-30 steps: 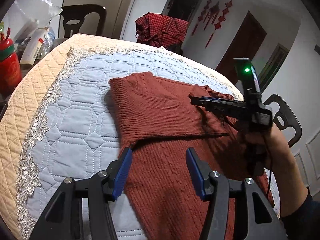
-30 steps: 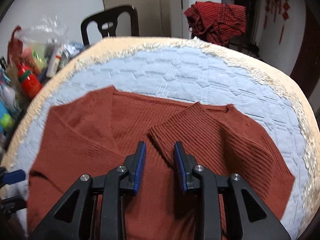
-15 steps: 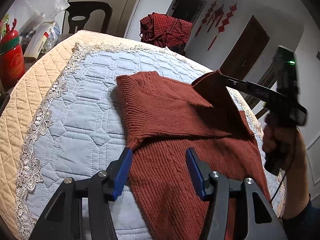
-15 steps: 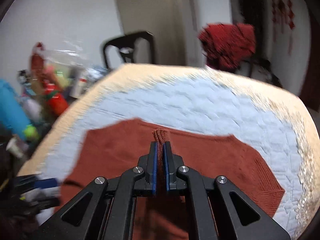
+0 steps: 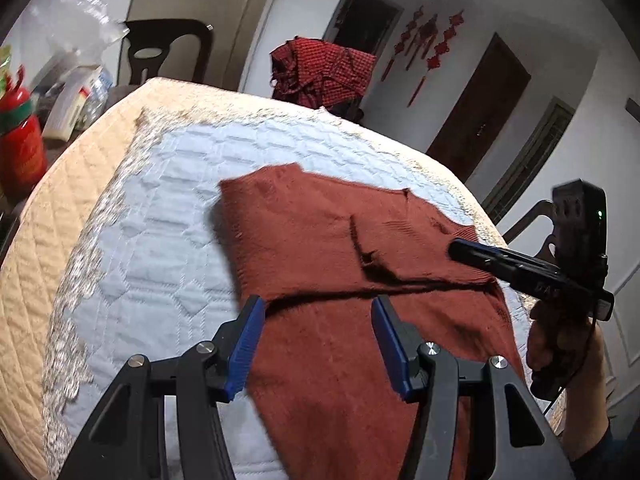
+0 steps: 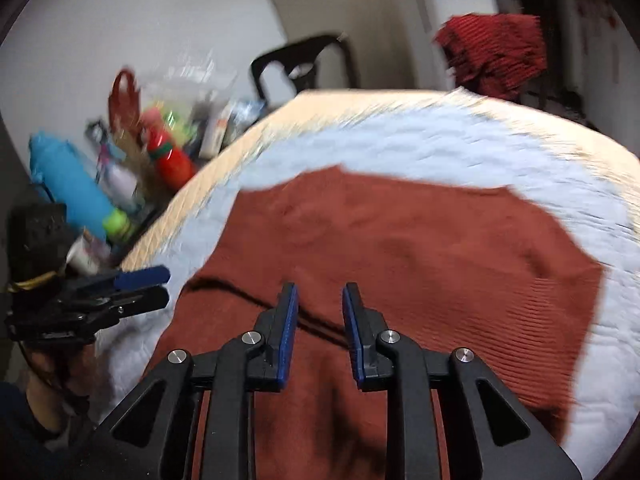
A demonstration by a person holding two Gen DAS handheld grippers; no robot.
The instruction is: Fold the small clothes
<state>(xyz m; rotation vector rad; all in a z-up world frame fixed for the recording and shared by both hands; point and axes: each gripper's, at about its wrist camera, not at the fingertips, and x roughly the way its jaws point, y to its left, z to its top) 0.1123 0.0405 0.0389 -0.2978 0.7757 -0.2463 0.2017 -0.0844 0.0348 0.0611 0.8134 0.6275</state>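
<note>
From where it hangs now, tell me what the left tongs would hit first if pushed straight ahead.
Most likely the rust-red sweater lying on the quilted table cover: the left tongs stand open and empty, pointing down at its folded edge. Depth is hard to judge here.

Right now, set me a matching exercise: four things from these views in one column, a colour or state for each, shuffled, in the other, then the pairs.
Things:
1. sweater
2. quilt
3. left gripper
4. checked garment

Colour or state:
A. light blue, spread flat
B. open above the cloth, holding nothing
C. rust red, one side folded over
D. heaped behind the quilt's far edge

Pairs: 1-C, 2-A, 3-B, 4-D
</note>
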